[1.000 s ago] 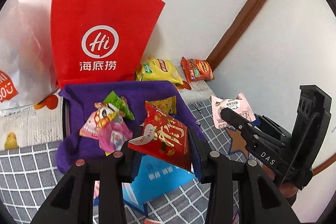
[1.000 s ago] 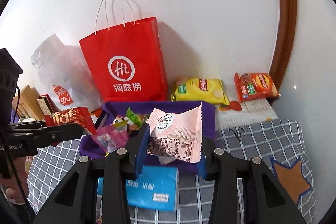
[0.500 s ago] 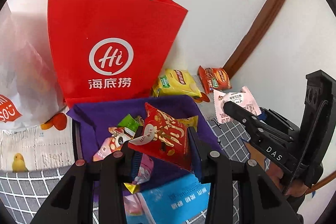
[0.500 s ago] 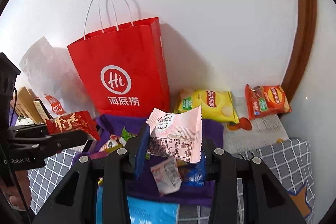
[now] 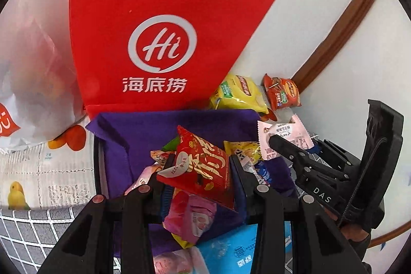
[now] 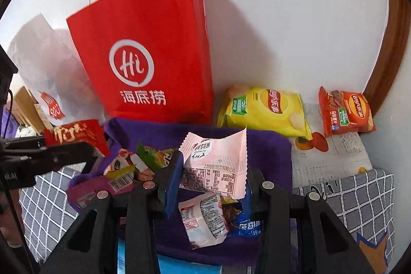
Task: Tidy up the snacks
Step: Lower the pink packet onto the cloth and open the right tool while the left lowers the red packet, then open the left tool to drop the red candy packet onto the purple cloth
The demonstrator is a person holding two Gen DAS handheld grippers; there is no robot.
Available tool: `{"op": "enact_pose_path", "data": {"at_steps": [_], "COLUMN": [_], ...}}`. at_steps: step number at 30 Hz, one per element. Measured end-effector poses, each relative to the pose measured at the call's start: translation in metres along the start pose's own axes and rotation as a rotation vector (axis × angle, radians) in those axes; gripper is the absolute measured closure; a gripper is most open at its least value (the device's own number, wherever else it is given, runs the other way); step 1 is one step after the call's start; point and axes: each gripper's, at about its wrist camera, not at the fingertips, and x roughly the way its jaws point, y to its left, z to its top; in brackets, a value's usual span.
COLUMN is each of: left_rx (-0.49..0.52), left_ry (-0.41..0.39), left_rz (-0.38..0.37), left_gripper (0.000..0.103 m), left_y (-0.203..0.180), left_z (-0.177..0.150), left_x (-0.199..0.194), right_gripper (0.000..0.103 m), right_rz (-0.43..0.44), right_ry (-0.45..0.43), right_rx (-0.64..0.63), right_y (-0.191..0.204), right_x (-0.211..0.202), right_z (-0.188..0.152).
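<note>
My left gripper (image 5: 199,171) is shut on a red snack packet (image 5: 203,168) and holds it above the purple-lined basket (image 5: 159,130). My right gripper (image 6: 213,179) is shut on a pink snack packet (image 6: 215,166), also above the basket (image 6: 269,145). Several small snack packets lie in the basket, among them a pink one (image 5: 190,217) and a white-pink one (image 6: 203,220). The right gripper with its pink packet (image 5: 282,135) shows at the right of the left wrist view. The left gripper with its red packet (image 6: 74,135) shows at the left of the right wrist view.
A red paper bag (image 5: 159,43) stands against the wall behind the basket. A yellow chip bag (image 6: 267,109) and an orange chip bag (image 6: 344,112) lie at the back right. A white plastic bag (image 5: 28,84) is at the left. A blue pack (image 5: 236,251) lies in front.
Both grippers have moved forward toward the red bag with their packets held. They now hang over the basket rather than in front of it.
</note>
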Motion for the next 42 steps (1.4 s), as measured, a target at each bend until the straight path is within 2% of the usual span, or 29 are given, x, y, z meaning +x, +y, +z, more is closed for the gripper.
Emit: {"op": "enact_pose_path", "data": {"at_steps": [16,24,29,38,40,42], "left_rx": [0.001,-0.043,-0.033,-0.014,-0.011,-0.007], "left_ry": [0.036,0.034,0.05,0.092,0.097,0.1], "left_rz": [0.02,0.011,-0.015,-0.017,-0.017,-0.013], "left_gripper": [0.065,0.065,0.065,0.065,0.065,0.065], "left_y": [-0.002,0.011,0.005,-0.006,-0.007,-0.008], "left_z": [-0.004,-0.001,-0.004,-0.009,-0.01,-0.01], "left_x": [0.021,0.023,0.03,0.046,0.047,0.048], "right_gripper": [0.062,0.062,0.062,0.062,0.061,0.051], "right_rz": [0.006,0.01,0.033,0.015,0.007,-0.006], "right_ry": [0.087,0.111,0.136,0.148,0.131,0.116], "right_rx": [-0.032,-0.016,-0.019,-0.027,-0.023,-0.023], "right_y": [-0.001,-0.007,-0.005,-0.004,-0.005,-0.006], "right_x": [0.023,0.026,0.031,0.03,0.024,0.018], "right_z": [-0.008,-0.009,-0.01,-0.01,-0.008,-0.006]}}
